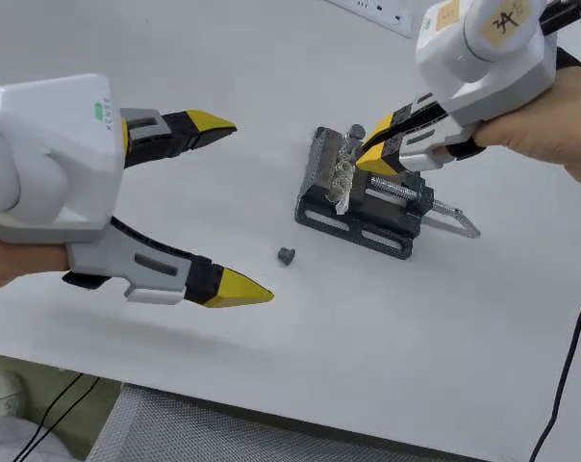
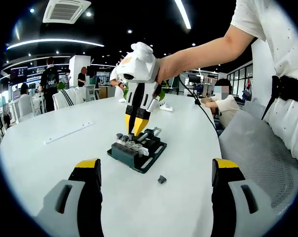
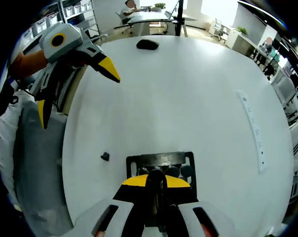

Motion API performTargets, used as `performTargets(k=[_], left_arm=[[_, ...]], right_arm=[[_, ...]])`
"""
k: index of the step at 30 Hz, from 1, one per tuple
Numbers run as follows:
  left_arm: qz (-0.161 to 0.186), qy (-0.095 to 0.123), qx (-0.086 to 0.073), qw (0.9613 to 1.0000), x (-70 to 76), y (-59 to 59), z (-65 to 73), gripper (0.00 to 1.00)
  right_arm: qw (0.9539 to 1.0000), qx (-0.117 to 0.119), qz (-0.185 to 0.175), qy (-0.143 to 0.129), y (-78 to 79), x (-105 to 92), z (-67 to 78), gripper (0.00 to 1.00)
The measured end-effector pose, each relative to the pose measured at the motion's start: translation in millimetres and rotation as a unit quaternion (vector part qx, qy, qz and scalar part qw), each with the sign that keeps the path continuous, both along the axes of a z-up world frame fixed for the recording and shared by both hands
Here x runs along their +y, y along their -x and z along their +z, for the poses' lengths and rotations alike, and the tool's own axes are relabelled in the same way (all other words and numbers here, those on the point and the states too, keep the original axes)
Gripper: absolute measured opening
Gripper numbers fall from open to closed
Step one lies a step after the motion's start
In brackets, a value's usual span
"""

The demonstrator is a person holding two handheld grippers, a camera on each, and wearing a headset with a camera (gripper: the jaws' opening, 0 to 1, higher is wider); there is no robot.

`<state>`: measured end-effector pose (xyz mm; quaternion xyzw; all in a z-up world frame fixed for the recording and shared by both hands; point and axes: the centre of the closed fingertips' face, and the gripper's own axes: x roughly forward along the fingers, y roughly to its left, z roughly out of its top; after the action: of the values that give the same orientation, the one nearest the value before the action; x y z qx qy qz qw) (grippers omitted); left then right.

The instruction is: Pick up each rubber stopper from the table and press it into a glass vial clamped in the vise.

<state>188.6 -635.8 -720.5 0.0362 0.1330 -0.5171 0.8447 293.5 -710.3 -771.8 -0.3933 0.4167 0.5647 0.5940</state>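
Fingers (image 1: 387, 125) of right gripper (image 1: 363, 154) clamped on rubber stopper (image 3: 156, 177) above vise (image 1: 367, 217) — left gripper (image 1: 253, 210) fingers wide apart, loose stopper (image 1: 286, 255) ahead on bench (image 1: 464, 318).

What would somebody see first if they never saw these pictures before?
Probably the big white left gripper, yellow-tipped jaws wide open, at the head view's left. Next, the right gripper reaching down to the vials in the dark vise mid-table, jaws closed on what looks like a stopper. One loose stopper lies alone on the white table.
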Motion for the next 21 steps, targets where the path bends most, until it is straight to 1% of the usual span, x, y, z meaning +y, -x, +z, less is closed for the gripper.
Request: performTargets(k=[5,12,16,21], left_arm=[[0.0,0.002,0.001,1.0,0.2,-0.1,-0.5,0.92],[0.001,0.005,0.003,1.0,1.0,0.0,-1.2,0.92],[0.003,0.007,0.004,1.0,1.4,-0.2,-1.7,0.91],[0.004,0.01,0.005,0.9999,1.4,-0.4,-1.6,0.91]], right_arm=[[1.0,0.003,0.003,0.008,-1.5,0.2,-3.3,0.05],[0.9995,0.0,0.015,0.026,0.0,-1.0,-6.2,0.05],[0.9991,-0.002,0.024,0.036,-2.0,-1.4,-9.8,0.05],[0.9988,-0.002,0.029,0.04,-2.9,-0.3,-11.2,0.05]])
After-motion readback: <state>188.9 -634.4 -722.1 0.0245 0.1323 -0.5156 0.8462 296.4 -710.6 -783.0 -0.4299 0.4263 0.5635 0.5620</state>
